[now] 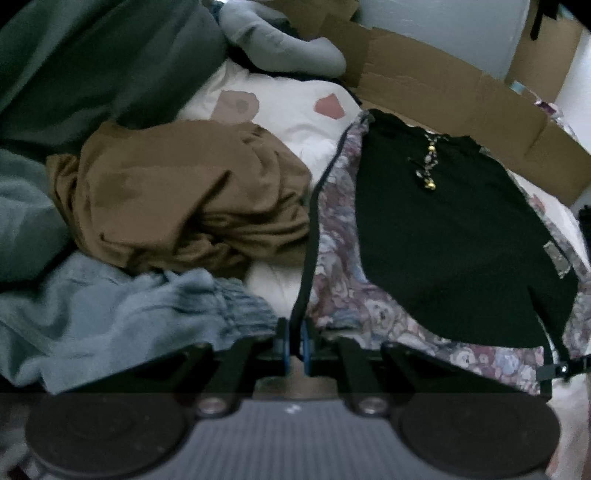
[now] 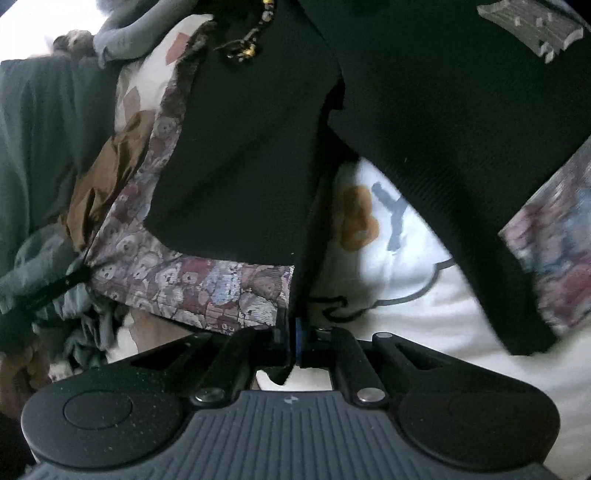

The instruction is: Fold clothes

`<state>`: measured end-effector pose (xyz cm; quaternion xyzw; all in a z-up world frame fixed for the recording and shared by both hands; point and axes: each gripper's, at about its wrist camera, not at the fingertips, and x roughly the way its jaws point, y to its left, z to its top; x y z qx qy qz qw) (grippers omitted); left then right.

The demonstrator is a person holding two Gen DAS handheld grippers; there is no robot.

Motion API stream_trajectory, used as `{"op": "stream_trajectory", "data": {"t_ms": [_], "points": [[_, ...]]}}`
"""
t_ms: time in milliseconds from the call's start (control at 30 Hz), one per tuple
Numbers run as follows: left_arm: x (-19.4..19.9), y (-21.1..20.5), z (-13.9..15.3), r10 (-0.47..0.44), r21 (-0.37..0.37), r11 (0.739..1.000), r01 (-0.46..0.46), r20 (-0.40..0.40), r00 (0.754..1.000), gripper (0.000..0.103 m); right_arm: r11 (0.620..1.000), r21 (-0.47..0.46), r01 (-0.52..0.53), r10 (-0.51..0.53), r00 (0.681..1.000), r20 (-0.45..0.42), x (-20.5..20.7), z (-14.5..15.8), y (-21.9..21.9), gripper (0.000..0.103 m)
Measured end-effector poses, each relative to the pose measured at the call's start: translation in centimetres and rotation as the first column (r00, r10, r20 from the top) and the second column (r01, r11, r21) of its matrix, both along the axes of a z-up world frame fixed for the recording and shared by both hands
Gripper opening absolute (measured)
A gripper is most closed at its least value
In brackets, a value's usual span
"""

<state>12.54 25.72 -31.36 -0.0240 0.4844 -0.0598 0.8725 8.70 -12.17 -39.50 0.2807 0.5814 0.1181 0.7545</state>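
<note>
The left gripper (image 1: 294, 341) is clamped on the near left black-trimmed edge of the black and bear-print garment (image 1: 443, 229), and the right gripper (image 2: 291, 341) is pinched on its near black hem; holding two near points probably keeps the cloth taut so it can be lifted and folded toward the far side. The garment lies spread on the white printed bedsheet (image 1: 295, 110), right of a crumpled brown garment (image 1: 177, 195), and its woven label (image 2: 532, 26) is too blurred to read.
</note>
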Motion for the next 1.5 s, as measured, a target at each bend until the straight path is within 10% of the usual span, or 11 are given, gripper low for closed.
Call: {"op": "stream_trajectory", "data": {"t_ms": [333,467,567,667,833,967,1067,1300,1500], "points": [[-1.8,0.2,-4.2,0.040,-0.113,0.992,-0.053,-0.112,0.993,0.007,0.986,-0.150,-0.070,0.070,0.998,-0.004,0.4,2.1,-0.5,0.000],[-2.0,0.2,-6.8,0.048,-0.044,0.998,-0.053,-0.106,0.993,0.008,0.983,-0.174,-0.061,0.052,0.997,-0.057,0.5,0.2,0.3,0.001],[-2.3,0.4,-7.4,0.057,-0.034,0.998,-0.061,-0.098,0.994,0.014,0.988,-0.154,-0.022,0.013,0.998,-0.060,0.0,-0.1,0.5,0.007],[-2.6,0.7,-7.4,0.055,-0.024,0.998,-0.057,-0.084,0.995,0.029,0.991,-0.131,0.007,-0.013,0.999,-0.039,-0.6,0.5,0.1,0.042],[-2.8,-0.1,-7.4,-0.003,-0.012,1.000,0.002,-0.038,0.999,0.043,0.989,-0.144,0.046,-0.048,0.999,-0.016,-0.8,0.7,-1.1,0.043],[-2.5,-0.4,-8.5,-0.014,0.000,1.000,0.014,-0.050,0.999,0.041,0.986,-0.131,0.100,-0.103,0.995,-0.010,-1.2,0.1,-1.8,0.043],[-2.7,-0.3,-8.7,0.001,-0.006,1.000,-0.001,-0.029,1.000,0.009,0.984,-0.128,0.127,-0.128,0.992,-0.004,-1.2,-0.7,-1.9,0.043],[-2.8,0.6,-8.2,0.022,-0.001,1.000,-0.022,-0.013,1.000,0.008,0.980,-0.052,0.190,-0.191,0.981,-0.024,-0.9,-2.4,-1.9,0.042],[-2.5,0.8,-8.2,0.049,-0.012,0.999,-0.049,-0.027,0.998,0.008,0.990,-0.024,0.140,-0.142,0.985,-0.099,-0.9,-4.0,-1.4,0.000]]}}
